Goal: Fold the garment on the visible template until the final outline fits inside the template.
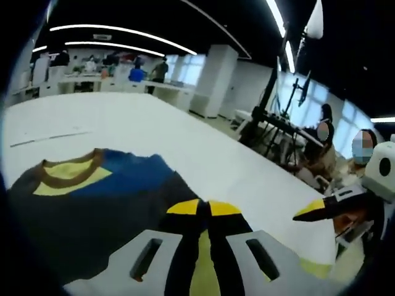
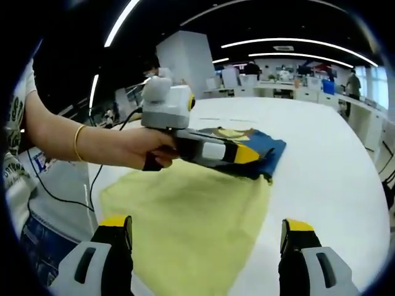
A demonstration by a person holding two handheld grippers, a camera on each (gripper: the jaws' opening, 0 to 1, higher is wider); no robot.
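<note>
The dark blue and grey garment with a yellow, brown-trimmed collar (image 2: pixel 250 145) lies folded into a compact bundle on the white desk (image 2: pixel 333 154), partly overlapping the far edge of the pale yellow cloth template (image 2: pixel 191 216). The left gripper (image 2: pixel 237 154) has its jaws closed together over the bundle (whether they pinch fabric, I cannot tell). The right gripper (image 2: pixel 207 237) hovers with jaws wide apart. Folding looks largely done; what remains, by my judgement, is bringing the bundle fully inside the template.
</note>
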